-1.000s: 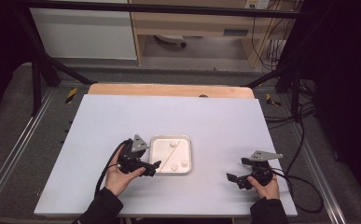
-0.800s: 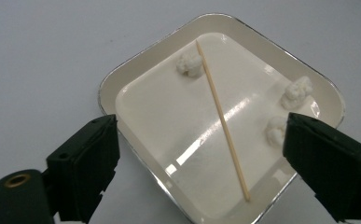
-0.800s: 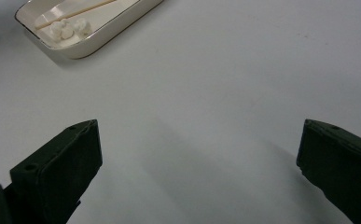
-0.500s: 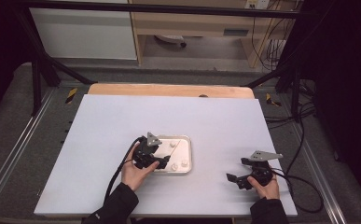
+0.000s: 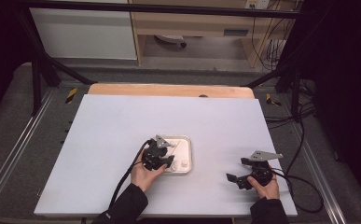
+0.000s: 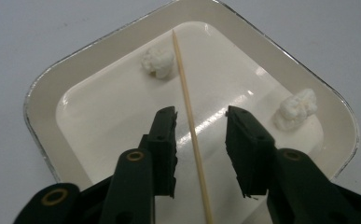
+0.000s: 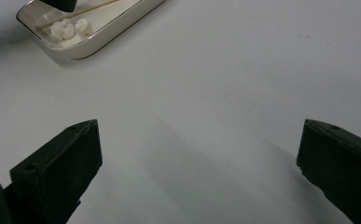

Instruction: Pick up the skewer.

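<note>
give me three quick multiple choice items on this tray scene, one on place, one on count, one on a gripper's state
1. Where does the skewer lie?
A. in the tray
B. on the bare table
C. in the right gripper

2. How many white lumps are in the tray?
A. one
B. two
C. four

3. How do the left gripper's jaws stand?
A. clamped on a lump
B. shut with nothing between
C. apart, either side of the skewer

Answers:
1 A, the stick crosses the tray's floor.
2 B, one lump beside the skewer, another near the rim.
3 C, having just been closing, a gap shows on each side of the stick.
</note>
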A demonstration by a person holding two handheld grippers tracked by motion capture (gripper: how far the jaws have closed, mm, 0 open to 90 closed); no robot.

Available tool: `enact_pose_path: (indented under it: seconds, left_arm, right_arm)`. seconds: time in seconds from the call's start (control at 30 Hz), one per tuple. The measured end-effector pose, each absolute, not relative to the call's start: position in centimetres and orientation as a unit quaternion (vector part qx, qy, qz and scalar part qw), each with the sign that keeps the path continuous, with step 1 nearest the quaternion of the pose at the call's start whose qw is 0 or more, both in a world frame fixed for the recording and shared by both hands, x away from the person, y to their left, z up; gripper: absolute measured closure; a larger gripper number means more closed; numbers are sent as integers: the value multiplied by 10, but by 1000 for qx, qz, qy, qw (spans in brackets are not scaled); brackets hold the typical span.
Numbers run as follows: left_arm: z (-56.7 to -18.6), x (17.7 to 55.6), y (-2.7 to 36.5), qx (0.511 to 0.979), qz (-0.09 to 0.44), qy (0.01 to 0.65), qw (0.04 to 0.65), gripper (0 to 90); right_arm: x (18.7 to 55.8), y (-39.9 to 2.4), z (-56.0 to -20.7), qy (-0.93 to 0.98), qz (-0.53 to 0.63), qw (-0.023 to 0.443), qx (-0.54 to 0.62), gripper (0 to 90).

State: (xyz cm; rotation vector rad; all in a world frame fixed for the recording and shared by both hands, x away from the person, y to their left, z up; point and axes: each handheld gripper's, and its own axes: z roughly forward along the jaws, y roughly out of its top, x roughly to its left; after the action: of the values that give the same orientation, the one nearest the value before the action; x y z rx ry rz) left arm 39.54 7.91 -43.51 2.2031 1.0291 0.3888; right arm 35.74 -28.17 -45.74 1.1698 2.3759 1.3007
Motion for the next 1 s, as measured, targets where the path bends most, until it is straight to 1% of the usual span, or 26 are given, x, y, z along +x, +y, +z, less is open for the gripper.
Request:
enact_pose_path:
  seconds: [0.07,0.1,0.13,0.17,0.3,0.53,0.6,0.7,1.0]
  left_arm:
    - [-437,395,78,846,147,393,330,686]
    - [-437,395,77,845,146,394,331,719]
    - [-438,394,77,846,147,393,328,719]
    - [-438,394,77,847,148,394,326,748]
    - [-439,393,76,847,154,394,320,789]
    - [-440,392,74,847,164,397,313,817]
    - [-440,392,74,846,167,401,310,858]
    - [-440,392,74,844,165,406,311,875]
    - [-441,390,72,839,175,411,311,887]
  right_arm:
    - [357,-282,-457,802,438,95,394,7]
    - [357,-282,-457,803,437,96,393,7]
    - [357,-282,-457,803,437,96,393,7]
    - [357,-282,-457,803,438,96,393,7]
    - [358,-282,-457,803,439,98,392,7]
    - [358,-282,-457,803,437,96,393,7]
    - [358,-282,-457,802,439,97,393,7]
    - [358,-282,-457,802,440,96,393,7]
    - [358,-282,-457,802,441,96,392,7]
